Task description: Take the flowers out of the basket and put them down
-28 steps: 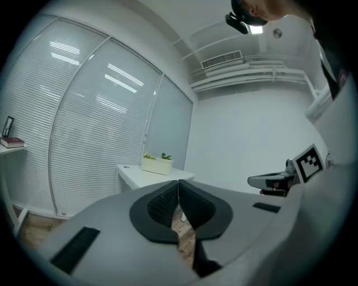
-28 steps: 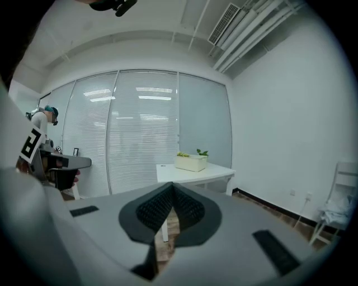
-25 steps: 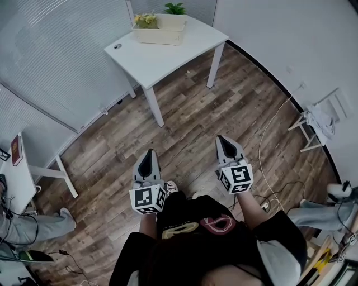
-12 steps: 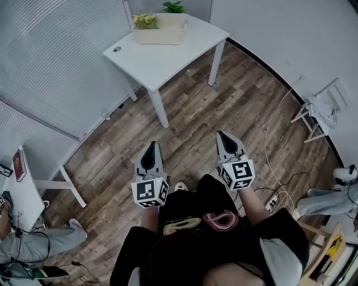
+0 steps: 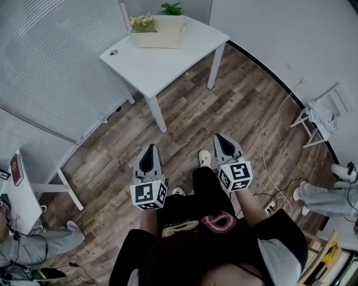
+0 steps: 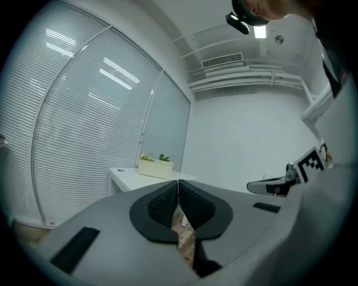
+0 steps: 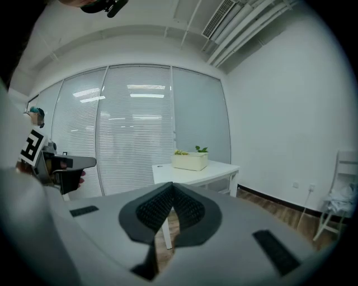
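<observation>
Left gripper (image 5: 149, 152): jaws closed together with nothing between them, held over the wood floor (image 5: 190, 120), well apart from the near corner of the white table (image 5: 168, 58). Flowers (image 5: 141, 22): yellow, at the left end of the cream basket (image 5: 157, 38), which sits at the table's far edge; green leaves (image 5: 172, 8) show at the basket's right end. Right gripper (image 5: 220, 138): jaws likewise closed and empty, also well short of the table.

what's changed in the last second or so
The person stepped toward the table: a shoe now leads between the grippers. Nothing taken or let go. The left gripper and right gripper stay shut and empty; the flowers remain in the basket.
</observation>
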The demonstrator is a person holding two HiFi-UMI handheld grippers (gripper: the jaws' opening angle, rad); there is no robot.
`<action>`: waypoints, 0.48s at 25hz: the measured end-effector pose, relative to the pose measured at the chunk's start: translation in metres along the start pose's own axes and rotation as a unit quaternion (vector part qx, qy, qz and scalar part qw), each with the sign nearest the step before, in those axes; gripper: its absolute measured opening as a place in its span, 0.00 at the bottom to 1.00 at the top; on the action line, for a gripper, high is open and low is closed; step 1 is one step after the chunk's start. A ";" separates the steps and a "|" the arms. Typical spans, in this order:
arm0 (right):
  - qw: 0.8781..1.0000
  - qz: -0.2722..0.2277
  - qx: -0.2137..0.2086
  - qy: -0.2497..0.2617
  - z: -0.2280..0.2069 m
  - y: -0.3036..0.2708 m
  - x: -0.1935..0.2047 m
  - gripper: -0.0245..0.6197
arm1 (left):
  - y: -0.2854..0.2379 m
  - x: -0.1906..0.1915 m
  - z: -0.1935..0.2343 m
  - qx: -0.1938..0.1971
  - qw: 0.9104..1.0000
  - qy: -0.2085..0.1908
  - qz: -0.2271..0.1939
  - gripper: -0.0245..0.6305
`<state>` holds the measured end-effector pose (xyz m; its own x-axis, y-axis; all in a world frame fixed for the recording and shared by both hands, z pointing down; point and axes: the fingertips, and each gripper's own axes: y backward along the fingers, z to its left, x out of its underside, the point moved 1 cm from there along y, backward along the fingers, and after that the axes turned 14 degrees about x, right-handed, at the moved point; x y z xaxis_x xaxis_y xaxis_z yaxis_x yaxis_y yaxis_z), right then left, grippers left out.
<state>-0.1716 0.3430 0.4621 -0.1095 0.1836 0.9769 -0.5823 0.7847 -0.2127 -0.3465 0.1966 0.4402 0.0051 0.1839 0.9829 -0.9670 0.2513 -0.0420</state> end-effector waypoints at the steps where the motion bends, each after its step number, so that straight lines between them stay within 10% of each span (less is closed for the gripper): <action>1: 1.000 0.001 -0.005 0.001 -0.003 -0.008 0.000 0.05 | -0.007 0.001 0.001 -0.004 1.000 0.000 0.001 0.07; 12: 0.997 0.003 -0.074 0.011 -0.045 -0.133 -0.022 0.05 | -0.112 -0.006 0.015 -0.066 0.998 0.000 0.004 0.07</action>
<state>-0.0549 0.2612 0.4683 -0.0941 0.2003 0.9752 -0.4570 0.8616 -0.2210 -0.2420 0.1533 0.4418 -0.0020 0.1862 0.9825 -0.9252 0.3725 -0.0725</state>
